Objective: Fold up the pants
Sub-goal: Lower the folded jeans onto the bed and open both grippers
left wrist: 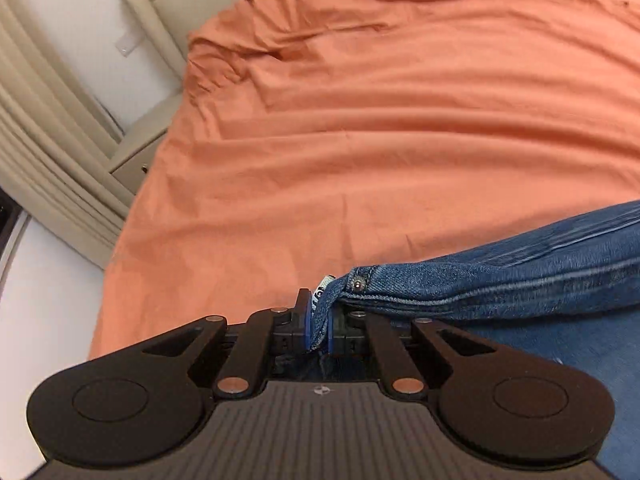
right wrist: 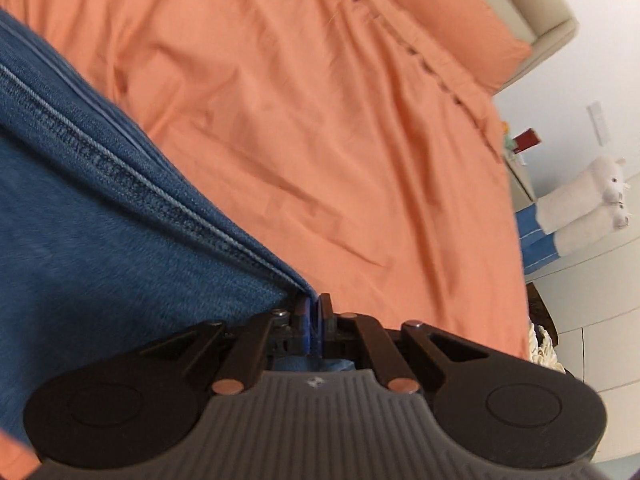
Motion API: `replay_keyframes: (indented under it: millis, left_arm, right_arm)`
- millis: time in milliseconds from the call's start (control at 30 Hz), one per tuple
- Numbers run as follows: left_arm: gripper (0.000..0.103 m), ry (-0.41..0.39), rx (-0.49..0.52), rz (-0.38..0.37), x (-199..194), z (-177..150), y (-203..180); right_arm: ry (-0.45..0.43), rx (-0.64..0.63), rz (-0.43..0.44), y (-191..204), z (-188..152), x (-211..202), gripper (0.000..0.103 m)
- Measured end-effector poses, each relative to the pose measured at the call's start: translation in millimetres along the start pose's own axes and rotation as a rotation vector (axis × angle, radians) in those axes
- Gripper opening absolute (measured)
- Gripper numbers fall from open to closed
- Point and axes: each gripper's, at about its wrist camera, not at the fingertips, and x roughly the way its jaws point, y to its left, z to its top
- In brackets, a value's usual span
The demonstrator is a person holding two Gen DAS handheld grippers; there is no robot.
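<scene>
Blue denim pants are hanging taut above the orange-sheeted bed; I am pinching the riveted edge in my left hand-held gripper and a seamed edge in my right hand-held gripper, keeping both edges level for a clean fold.

You get soft, even indoor light with no glare in both views. Shallow shadows sit in the sheet's wrinkles. Fisheye bending curves the edges and darkens the corners. The jeans look smeared in the right view, and the near gripper bodies are slightly soft.
</scene>
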Motion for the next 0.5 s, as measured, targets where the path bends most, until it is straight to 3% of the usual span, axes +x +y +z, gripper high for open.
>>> replay_keyframes:
  millis: [300, 500]
  left_arm:
    - [0.008, 0.055, 0.029, -0.016, 47.1, -2.9, -20.5]
    - [0.008, -0.011, 0.011, 0.004, 15.6, -7.5, -12.8]
  right_arm:
    - [0.04, 0.027, 0.078, 8.2, 9.5, 52.0, 0.0]
    - [0.01, 0.011, 0.022, 8.4, 2.7, 24.8, 0.0]
